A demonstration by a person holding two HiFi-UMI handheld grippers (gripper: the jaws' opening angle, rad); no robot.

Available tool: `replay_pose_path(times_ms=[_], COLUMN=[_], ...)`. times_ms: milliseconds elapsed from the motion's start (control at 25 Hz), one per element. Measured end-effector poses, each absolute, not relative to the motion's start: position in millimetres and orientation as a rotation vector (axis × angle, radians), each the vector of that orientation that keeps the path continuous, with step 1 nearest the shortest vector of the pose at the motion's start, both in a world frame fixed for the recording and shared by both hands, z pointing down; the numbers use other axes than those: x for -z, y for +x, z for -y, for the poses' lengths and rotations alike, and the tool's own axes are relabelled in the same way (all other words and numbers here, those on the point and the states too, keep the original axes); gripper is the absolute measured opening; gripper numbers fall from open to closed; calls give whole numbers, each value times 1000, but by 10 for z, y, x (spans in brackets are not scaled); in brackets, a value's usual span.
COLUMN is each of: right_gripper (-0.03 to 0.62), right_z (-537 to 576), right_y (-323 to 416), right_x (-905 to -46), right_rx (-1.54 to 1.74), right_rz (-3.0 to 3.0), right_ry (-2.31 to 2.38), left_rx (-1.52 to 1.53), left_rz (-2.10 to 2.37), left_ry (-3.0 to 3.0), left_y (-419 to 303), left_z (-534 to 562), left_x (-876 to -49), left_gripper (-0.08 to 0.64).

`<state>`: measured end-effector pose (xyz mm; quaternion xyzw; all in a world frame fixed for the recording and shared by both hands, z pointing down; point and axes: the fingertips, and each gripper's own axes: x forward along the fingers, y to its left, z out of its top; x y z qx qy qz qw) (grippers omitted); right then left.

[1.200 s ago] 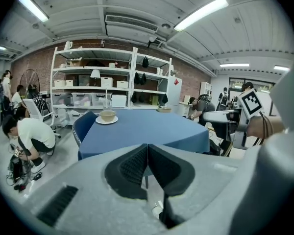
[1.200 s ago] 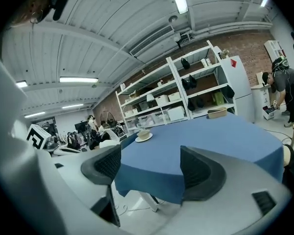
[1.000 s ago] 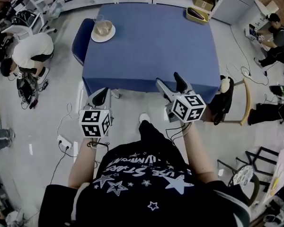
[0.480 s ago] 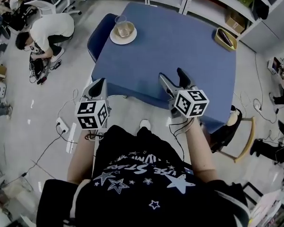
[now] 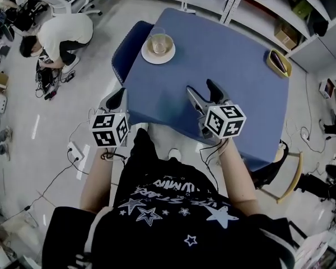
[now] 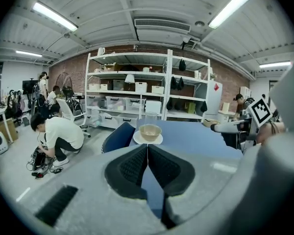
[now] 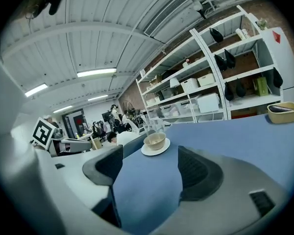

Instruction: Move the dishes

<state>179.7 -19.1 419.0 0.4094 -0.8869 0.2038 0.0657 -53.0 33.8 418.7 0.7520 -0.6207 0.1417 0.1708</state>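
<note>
A white plate (image 5: 158, 53) lies near the far left corner of the blue table (image 5: 224, 88), with a tan bowl (image 5: 157, 46) and a clear glass (image 5: 158, 38) on it. The bowl (image 6: 150, 130) sits straight ahead in the left gripper view, and the bowl (image 7: 155, 141) also shows between the jaws in the right gripper view. My left gripper (image 5: 119, 97) is shut and empty, off the table's near left edge. Over the table's near part, my right gripper (image 5: 203, 91) stands open and empty. Both are well short of the plate.
A yellow tray (image 5: 279, 62) sits at the table's far right corner. A blue chair (image 5: 127, 43) stands by the table's left side. A person in a white shirt (image 5: 61, 32) crouches on the floor at the far left. Shelving (image 6: 142, 92) lines the back wall.
The view has swung further left, so the table now lies more diagonally, with the plate nearer the middle. Both grippers keep the same stance.
</note>
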Motion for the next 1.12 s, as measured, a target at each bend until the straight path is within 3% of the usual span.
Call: replay_pose_path(times_ms=[520, 1120], right_gripper=[325, 348], right_z=[1415, 2254], right_y=[863, 147], right_x=[-4170, -4637], right_rx=[-504, -416], right_rz=[2548, 2339], right_ry=[1340, 1400], left_rx=[-420, -477], left_rz=[1467, 1144], left_ry=[2377, 2509], left_y=[-865, -904], left_z=[1394, 2384], left_x=[-4132, -4364], left_gripper=[21, 21])
